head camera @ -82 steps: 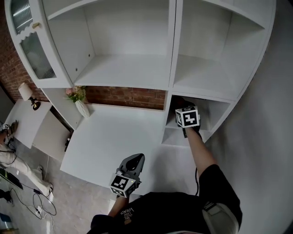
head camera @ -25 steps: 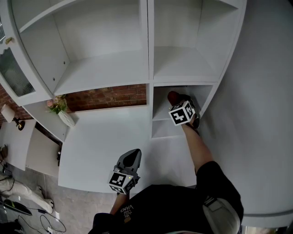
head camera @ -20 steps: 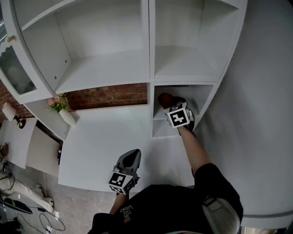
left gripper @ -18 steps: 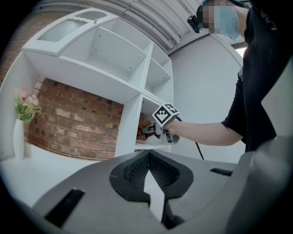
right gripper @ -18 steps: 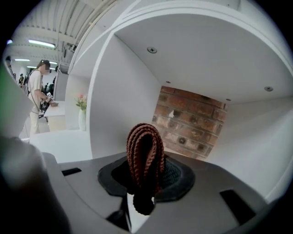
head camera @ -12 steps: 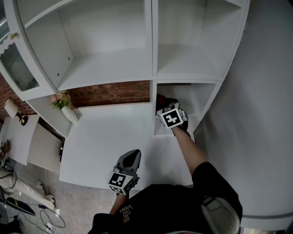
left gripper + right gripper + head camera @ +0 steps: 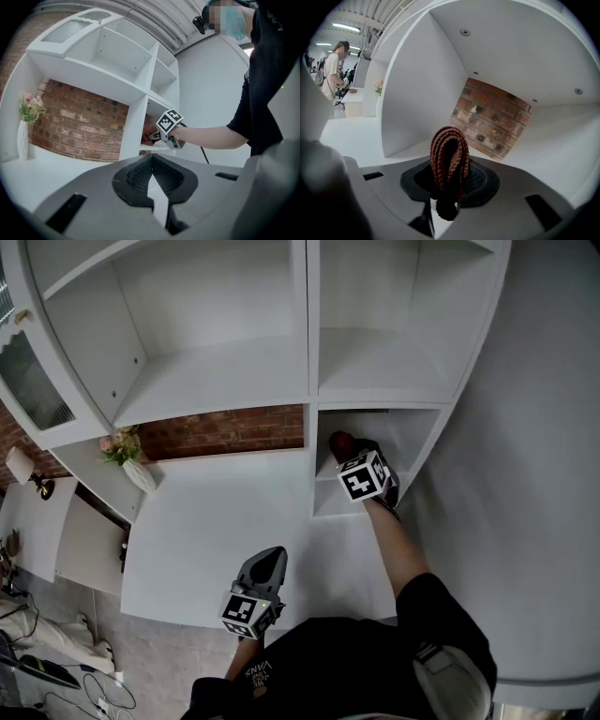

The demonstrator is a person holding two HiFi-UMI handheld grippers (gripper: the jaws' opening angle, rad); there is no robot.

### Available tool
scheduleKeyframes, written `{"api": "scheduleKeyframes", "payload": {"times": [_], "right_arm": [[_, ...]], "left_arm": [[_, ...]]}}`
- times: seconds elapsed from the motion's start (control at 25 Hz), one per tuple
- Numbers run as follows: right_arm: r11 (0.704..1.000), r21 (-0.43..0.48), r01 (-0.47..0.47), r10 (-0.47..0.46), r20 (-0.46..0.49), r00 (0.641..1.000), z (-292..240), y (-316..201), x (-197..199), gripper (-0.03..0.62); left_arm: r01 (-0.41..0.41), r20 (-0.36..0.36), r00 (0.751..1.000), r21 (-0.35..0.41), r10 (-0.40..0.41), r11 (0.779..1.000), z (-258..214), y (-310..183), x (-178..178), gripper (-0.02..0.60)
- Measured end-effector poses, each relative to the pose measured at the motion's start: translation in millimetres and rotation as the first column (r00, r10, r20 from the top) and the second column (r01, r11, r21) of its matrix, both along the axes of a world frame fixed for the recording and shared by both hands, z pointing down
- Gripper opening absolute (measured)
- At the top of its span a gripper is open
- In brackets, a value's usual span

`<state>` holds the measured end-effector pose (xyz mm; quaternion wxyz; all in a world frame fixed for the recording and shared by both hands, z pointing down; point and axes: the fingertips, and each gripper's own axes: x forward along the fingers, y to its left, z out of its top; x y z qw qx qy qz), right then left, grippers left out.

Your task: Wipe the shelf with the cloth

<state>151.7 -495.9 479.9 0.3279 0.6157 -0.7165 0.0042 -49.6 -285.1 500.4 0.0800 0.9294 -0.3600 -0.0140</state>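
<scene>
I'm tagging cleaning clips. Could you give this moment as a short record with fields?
Setting: white shelf unit above a white counter, brick wall behind
Cloth: brown, folded, pinched upright between the jaws
Right gripper: shut on the cloth, inside the low right compartment
Cloth touching the shelf: cannot tell
Left gripper: shut, empty, near the counter's front edge
Also there: vase of flowers at the counter's left

Right gripper (image 7: 348, 453), clamped on the folded brown knitted cloth (image 7: 337, 440), has shifted back right inside the small white lower-right shelf compartment (image 7: 411, 442). Half a second ago it sat further left, close to the white upright divider (image 7: 310, 465). The cloth travels right with it, now slightly farther in.
</scene>
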Motion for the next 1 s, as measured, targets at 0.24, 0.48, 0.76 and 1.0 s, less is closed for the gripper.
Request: {"api": "scheduleKeyframes", "payload": {"times": [0.24,0.48,0.76,1.0], "right_arm": [[0.990,0.007,-0.143,0.143,-0.074,0.987,-0.8,16.1,60.9,0.092],[0.971,0.011,-0.238,0.236,-0.179,0.955,0.5,34.4,108.4,0.092],[0.961,0.035,-0.276,0.276,-0.235,0.932,2.2,46.8,124.3,0.092],[0.966,0.079,-0.246,0.257,-0.202,0.945,-9.5,49.5,111.1,0.092]], "left_arm": [[-0.057,-0.003,0.998,0.002,0.057,0.998,-1.0,-1.2,19.7,0.008],[-0.114,-0.014,0.993,-0.002,0.114,0.993,1.4,-3.5,40.7,0.008],[-0.158,-0.016,0.987,0.004,0.158,0.987,1.4,-4.6,55.1,0.008],[-0.151,-0.018,0.988,0.000,0.151,0.988,1.5,-3.0,52.5,0.008]]}}
